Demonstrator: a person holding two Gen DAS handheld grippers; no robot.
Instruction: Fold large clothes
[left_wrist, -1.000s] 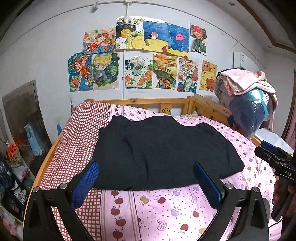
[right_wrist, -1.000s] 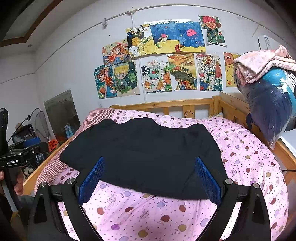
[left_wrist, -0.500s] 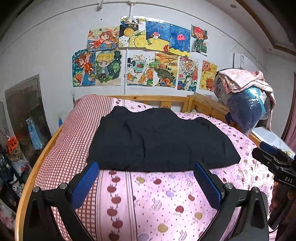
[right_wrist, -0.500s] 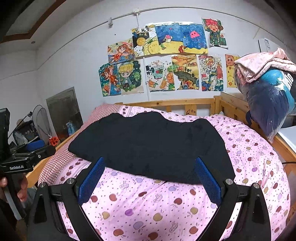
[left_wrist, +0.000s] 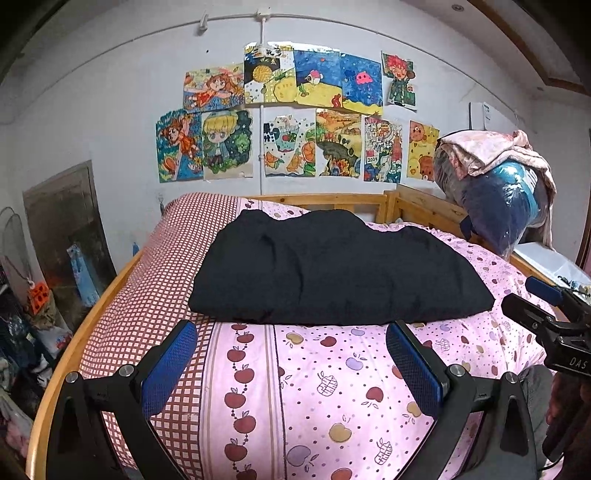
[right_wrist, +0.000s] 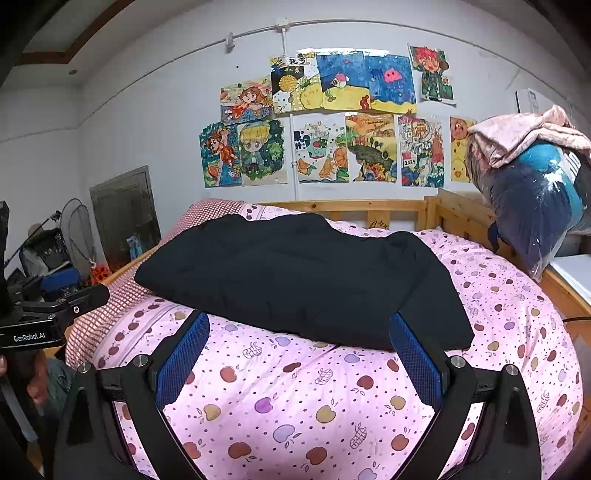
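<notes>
Hovering level above the near end of the bed, the left gripper pointed forward toward the headboard, its blue-padded fingers spread wide with nothing between them. The right gripper was held the same way, fingers wide apart and empty, its right fingertip overlapping the near edge of the garment in the right wrist view; whether it touched the cloth could not be told. Each gripper showed at the edge of the other's view, gripped from below by a hand.

The black garment lay folded on the pink apple-print quilt, a little beyond both grippers, with its left end reaching over a red-checked strip of bedding. Its long axis ran across the bed from left to right, the near edge roughly straight and the far edge humped toward the wooden headboard.

Nothing stood between the grippers and the garment. At the right, a plastic-wrapped blue bundle topped with pink cloth sat against the bed rail. Colourful drawings covered the wall behind, and clutter stood on the floor at the left.
</notes>
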